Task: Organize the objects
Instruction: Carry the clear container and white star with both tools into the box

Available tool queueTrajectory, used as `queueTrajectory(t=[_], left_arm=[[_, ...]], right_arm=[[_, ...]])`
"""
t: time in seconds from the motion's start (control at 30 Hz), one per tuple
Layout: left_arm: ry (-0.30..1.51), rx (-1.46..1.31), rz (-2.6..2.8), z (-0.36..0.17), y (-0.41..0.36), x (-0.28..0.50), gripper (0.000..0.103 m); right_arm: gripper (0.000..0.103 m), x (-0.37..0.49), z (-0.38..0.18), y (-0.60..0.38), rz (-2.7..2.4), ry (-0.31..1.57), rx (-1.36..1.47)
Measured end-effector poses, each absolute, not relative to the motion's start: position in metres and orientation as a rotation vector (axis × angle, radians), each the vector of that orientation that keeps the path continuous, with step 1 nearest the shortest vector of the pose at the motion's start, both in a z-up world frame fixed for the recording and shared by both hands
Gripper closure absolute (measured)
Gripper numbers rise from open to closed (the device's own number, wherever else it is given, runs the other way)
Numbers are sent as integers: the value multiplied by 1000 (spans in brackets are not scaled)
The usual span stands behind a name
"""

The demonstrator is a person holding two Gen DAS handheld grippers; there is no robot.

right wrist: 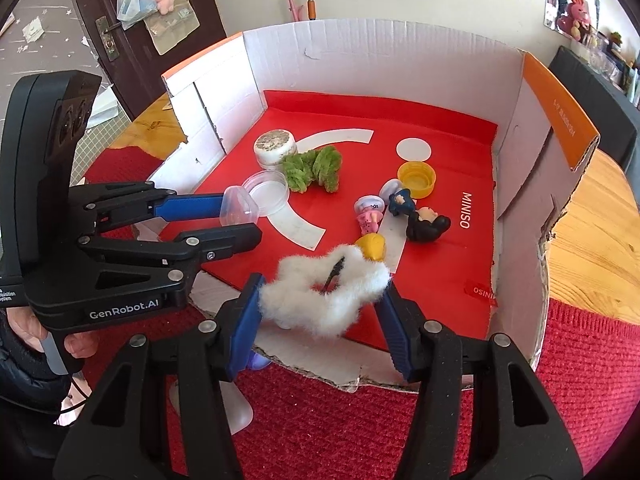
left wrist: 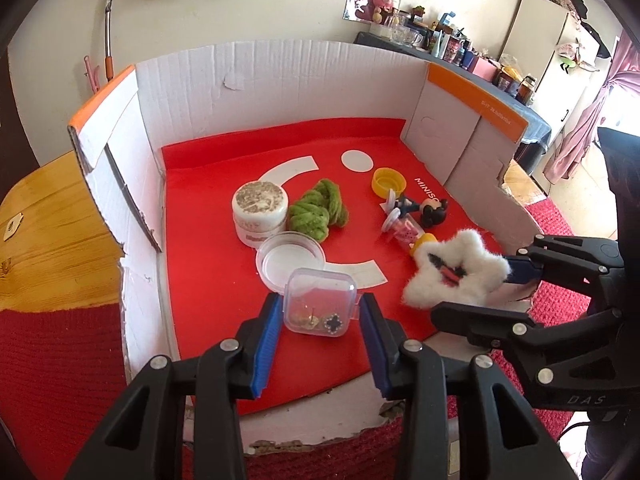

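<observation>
A small clear plastic box (left wrist: 320,304) with earrings inside sits between the blue pads of my left gripper (left wrist: 320,300), which is shut on it above the near part of the red liner (left wrist: 224,280). The right wrist view shows the same box (right wrist: 238,210) at the tips of the left gripper (right wrist: 240,220). My right gripper (right wrist: 323,284) is shut on a white fluffy star hair clip (right wrist: 320,292), whose fur touches both pads. In the left wrist view this clip (left wrist: 456,272) hangs over the tray's right front corner, in the right gripper (left wrist: 472,288).
A low cardboard tray (left wrist: 280,76) holds a white jar (left wrist: 260,208), a green yarn knot (left wrist: 316,212), a clear round lid (left wrist: 290,258), a yellow cap (left wrist: 388,182) and small figurines (left wrist: 420,212). It stands on a red knit cloth (left wrist: 60,380) over a wooden table (left wrist: 52,220).
</observation>
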State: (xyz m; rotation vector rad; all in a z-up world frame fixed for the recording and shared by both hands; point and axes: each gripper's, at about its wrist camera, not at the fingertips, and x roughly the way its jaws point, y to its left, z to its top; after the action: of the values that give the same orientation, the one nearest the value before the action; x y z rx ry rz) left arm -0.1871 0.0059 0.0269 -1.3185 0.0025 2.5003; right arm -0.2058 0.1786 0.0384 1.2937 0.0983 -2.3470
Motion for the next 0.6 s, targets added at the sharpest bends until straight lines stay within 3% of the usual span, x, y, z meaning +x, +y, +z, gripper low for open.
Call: queueTrajectory(t=[0.03, 0.6], left_arm=[[6, -1323, 2498, 27, 6, -187, 62], [-11, -1337, 2508, 24, 6, -201, 62]], right_arm=[[61, -206, 38, 179, -2343, 94, 1298], [61, -226, 26, 185, -2390, 46, 1329]])
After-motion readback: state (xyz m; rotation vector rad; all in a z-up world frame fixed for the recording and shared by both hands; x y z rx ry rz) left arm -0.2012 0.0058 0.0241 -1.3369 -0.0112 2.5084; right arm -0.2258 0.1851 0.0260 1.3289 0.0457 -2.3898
